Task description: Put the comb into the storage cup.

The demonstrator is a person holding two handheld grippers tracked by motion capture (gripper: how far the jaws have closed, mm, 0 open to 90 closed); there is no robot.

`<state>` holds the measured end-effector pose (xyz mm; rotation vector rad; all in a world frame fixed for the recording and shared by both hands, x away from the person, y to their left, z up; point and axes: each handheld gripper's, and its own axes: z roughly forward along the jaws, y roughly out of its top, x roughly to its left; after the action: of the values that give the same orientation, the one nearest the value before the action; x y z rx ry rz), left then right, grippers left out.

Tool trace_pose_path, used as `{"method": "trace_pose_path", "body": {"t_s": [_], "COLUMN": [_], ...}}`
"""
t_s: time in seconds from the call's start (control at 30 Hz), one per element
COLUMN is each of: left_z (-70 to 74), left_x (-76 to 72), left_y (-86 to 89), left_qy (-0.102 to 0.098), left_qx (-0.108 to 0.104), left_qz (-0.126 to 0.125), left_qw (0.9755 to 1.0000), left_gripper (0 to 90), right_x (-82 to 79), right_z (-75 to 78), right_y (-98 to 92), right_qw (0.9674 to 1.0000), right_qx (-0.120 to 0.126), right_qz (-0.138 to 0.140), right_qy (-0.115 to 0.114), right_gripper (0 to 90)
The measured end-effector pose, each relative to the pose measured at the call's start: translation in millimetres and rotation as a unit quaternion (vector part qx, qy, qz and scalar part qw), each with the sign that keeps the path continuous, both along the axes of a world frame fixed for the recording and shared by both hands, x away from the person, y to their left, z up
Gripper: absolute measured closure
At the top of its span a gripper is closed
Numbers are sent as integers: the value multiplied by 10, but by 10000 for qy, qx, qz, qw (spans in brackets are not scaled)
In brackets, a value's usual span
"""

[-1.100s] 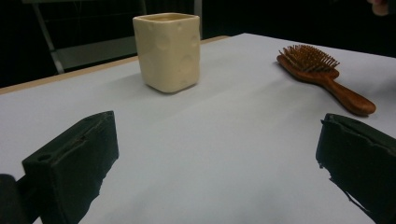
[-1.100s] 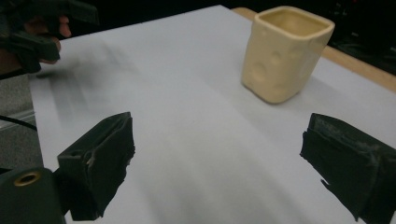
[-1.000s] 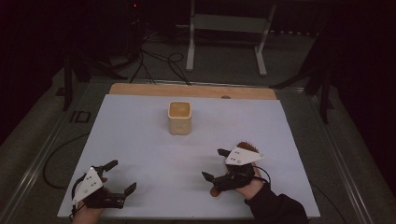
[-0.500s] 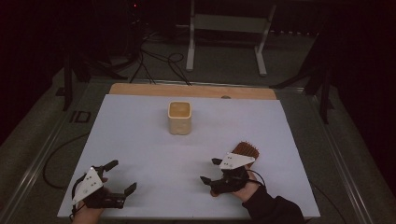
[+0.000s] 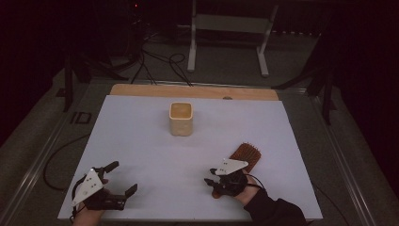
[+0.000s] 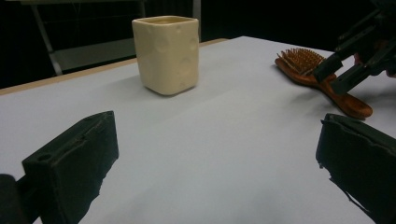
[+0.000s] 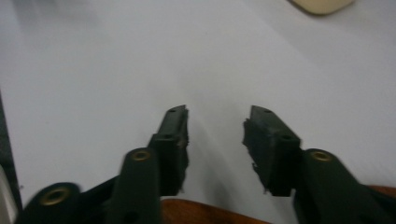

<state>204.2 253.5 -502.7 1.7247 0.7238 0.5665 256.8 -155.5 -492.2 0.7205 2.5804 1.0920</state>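
The right gripper (image 5: 215,184), fingers just closing with a gap left, straddles the hairbrush (image 5: 246,156) handle. At seven o'clock, the left gripper (image 5: 121,178) gapes empty.

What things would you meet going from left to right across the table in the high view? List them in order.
Left gripper → cream cup → right gripper → wooden hairbrush, all on the white table.
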Motion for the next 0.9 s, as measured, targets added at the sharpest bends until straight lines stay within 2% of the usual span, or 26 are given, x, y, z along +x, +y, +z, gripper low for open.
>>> {"method": "trace_pose_path", "body": {"t_s": [0.13, 0.23, 0.33, 0.4, 0.9], "left_z": [2, -1, 1, -1, 5], "left_x": [4, 3, 4, 1, 0], "left_y": [1, 4, 1, 1, -1], "left_qy": [7, 18, 10, 19, -17], "left_qx": [-74, -29, -54, -24, -36], "left_qz": [-17, -13, -8, -16, 8], "left_qw": [10000, 10000, 10000, 10000, 10000], "left_gripper": [0, 0, 0, 0, 0], "right_x": [4, 8, 9, 18, 22], "right_z": [-12, -16, -37, -45, -100], "right_y": [1, 7, 16, 12, 41], "right_qw": [9999, 9998, 9994, 9992, 9972], "right_qx": [-130, -167, -309, -306, -586], "right_qz": [-12, -34, -50, -163, -72], "right_qy": [50, 105, 119, 193, 465], "right_gripper": [703, 754, 841, 896, 900]}}
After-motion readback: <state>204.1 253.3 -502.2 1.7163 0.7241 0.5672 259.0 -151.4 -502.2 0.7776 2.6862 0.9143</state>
